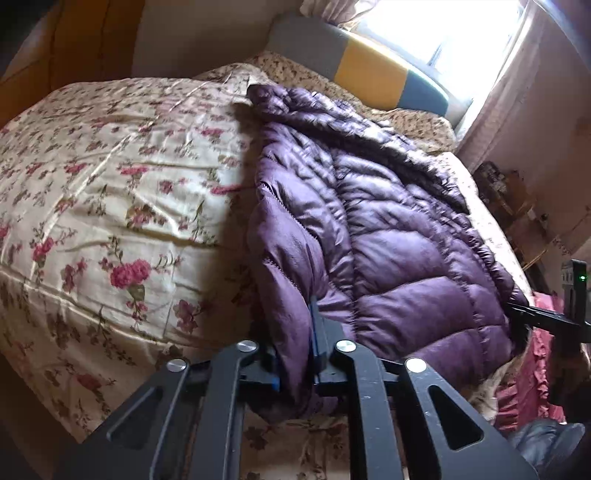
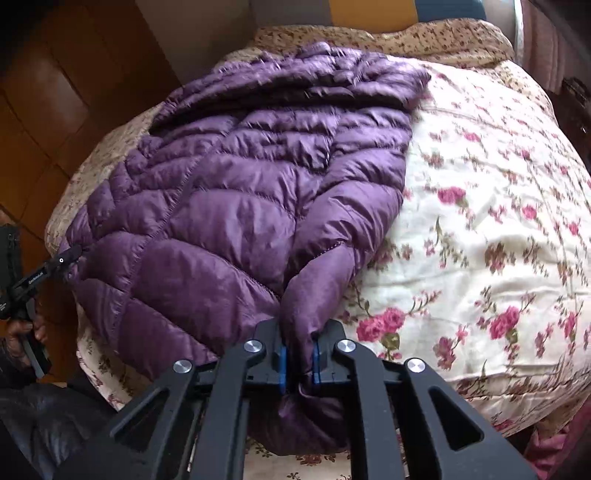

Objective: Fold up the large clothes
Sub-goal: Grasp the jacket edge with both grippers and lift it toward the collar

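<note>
The purple quilted jacket [image 1: 388,229] lay spread on the bed, over a floral bedspread [image 1: 110,166], its far end reaching toward the patterned pillows by the headboard [image 1: 369,70]. The near hem hung just over the bed's front edge. Your left gripper [image 1: 297,365] was clenched on one lower corner of the jacket, a fold of purple fabric pinched between its blue pads [image 1: 314,332]. Your right gripper [image 2: 298,363] was clamped on the opposite lower corner, the cloth bunched into a narrow bundle between its pads [image 2: 282,363] and hanging below them. From the right wrist view, your left gripper showed at the picture's left edge, its tip at the jacket's hem, with your hand [image 2: 22,332] around its handle. The headboard had grey and yellow panels, and bright light came through the window [image 1: 443,33] behind it. Wooden cupboard doors [image 2: 55,110] stood beside the bed.
</note>
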The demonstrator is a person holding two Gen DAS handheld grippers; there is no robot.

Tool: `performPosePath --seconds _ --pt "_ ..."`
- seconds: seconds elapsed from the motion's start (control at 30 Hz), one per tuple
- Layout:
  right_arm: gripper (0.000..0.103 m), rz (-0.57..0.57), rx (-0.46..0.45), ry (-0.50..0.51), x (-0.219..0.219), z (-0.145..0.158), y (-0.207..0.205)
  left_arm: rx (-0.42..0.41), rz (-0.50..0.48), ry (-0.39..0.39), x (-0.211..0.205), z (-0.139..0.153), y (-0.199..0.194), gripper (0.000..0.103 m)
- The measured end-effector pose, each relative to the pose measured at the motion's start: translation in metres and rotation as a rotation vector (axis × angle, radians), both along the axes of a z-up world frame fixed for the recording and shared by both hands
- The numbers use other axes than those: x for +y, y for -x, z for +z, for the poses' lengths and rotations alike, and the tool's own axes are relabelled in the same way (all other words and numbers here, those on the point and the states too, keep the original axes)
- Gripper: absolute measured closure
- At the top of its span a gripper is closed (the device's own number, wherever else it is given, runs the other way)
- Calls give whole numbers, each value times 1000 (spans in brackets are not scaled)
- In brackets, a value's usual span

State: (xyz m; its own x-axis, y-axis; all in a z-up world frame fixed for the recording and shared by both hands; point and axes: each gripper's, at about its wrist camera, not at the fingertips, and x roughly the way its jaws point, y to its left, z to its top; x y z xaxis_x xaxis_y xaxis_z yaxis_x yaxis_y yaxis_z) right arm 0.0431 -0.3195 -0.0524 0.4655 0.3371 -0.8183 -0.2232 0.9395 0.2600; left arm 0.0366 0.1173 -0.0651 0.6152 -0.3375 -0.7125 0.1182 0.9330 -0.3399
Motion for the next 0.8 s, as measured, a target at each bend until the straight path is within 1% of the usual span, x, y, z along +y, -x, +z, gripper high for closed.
performPosePath --seconds 0.1,0.13,0.3,0.37,0.47,0.57,0.67,0.77,0.8 --pt "96 10 -44 -22 -3 19 0 -36 -31 2 -2 17 0 94" --pt "96 14 -62 -28 -3 26 -1 -48 -39 8 -2 23 -1 96" --pt "96 15 -164 -68 -2 61 -19 -96 -59 67 -1 51 -20 96" --pt "96 10 -189 -75 -3 70 -27 -114 -64 88 0 60 -30 96" --pt "96 -4 -229 -88 -5 83 -49 -137 -59 123 2 73 -57 96" --pt "96 -25 -264 -96 -11 96 -74 -165 -62 128 2 85 -81 96" --pt "96 -48 -292 -91 -16 104 -103 -186 -62 123 0 97 -120 96" --pt "96 -73 -308 -90 -25 108 -137 -188 -47 124 -1 105 -159 98" --pt "96 -85 -312 -90 -27 109 -150 -190 -45 122 -1 106 -167 98"
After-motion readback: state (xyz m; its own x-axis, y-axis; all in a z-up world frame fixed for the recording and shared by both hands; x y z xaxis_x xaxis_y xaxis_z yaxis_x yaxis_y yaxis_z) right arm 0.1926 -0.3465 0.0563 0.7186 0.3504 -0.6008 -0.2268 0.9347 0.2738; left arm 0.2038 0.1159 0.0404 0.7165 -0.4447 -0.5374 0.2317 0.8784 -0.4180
